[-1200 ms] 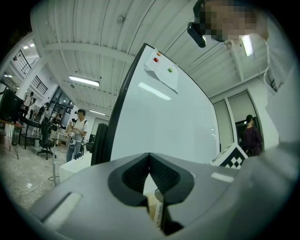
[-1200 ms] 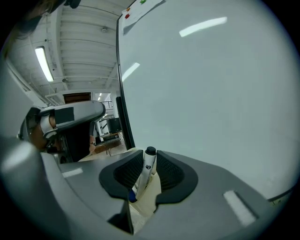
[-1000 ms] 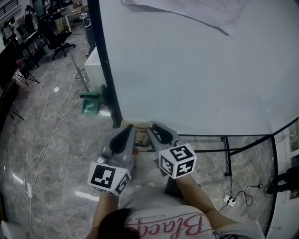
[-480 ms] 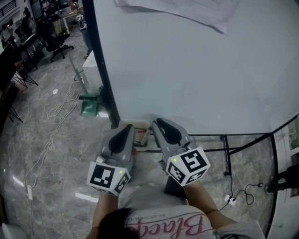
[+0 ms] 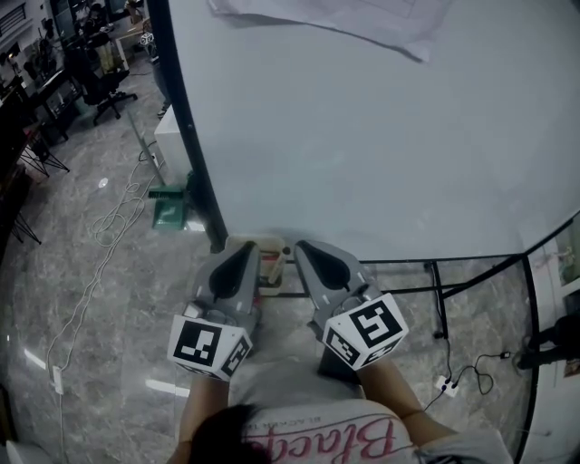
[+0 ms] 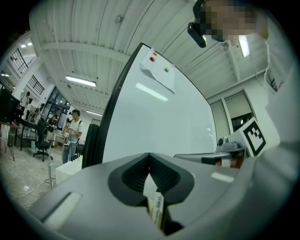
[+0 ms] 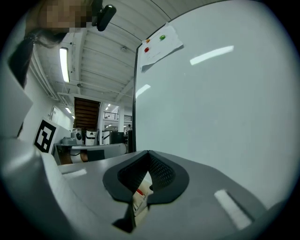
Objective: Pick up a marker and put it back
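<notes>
I stand at a large whiteboard (image 5: 381,136). At its lower edge a small beige holder (image 5: 271,265) shows between my two grippers; no marker can be made out clearly in it. My left gripper (image 5: 246,248) points at the holder from the left, its jaws closed tip to tip (image 6: 149,157); a yellowish label shows through the gap behind them. My right gripper (image 5: 299,246) points in from the right, shut as well (image 7: 148,153). A white and red object shows behind its jaws, and nothing is seen gripped.
A paper sheet (image 5: 317,23) with magnets hangs at the board's top. The board's black frame post (image 5: 195,154) and stand legs (image 5: 439,299) are close. A cable and power strip (image 5: 447,388) lie on the marble floor. A person (image 6: 72,136) stands further off.
My right gripper's jaws, apart a second ago, have closed together, and its marker cube has shifted right and down. The left gripper has hardly moved.
</notes>
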Demonstrator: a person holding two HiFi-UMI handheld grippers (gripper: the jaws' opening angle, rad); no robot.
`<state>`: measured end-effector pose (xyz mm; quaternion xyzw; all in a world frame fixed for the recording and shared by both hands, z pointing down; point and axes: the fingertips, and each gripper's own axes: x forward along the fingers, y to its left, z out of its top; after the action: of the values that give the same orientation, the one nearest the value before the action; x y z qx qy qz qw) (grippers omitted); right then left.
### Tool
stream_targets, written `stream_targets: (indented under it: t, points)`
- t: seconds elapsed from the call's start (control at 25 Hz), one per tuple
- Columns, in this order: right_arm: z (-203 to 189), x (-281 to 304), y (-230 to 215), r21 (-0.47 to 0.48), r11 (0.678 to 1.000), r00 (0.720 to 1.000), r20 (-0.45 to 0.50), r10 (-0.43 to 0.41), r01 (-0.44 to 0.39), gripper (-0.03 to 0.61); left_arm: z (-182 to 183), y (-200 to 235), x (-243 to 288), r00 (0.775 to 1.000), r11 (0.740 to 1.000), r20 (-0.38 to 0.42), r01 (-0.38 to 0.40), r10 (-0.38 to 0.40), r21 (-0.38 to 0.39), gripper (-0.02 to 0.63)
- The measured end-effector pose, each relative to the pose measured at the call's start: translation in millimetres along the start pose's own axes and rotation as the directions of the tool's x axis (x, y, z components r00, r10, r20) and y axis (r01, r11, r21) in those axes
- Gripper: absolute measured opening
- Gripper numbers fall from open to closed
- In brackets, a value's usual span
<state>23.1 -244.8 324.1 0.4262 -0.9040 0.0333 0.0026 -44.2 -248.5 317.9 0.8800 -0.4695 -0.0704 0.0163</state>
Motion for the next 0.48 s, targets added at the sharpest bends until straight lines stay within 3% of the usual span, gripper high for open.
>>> stream_targets:
  t: [0.48]
  points:
    - [-3.4,-4.0,1.8,-0.008,1.0,1.0,-0.01,0.006,-0.006,0.0,-1.4,-5.3,2.9,1.0,1.0,0.003,0.006,-0.006,-0.001,0.0]
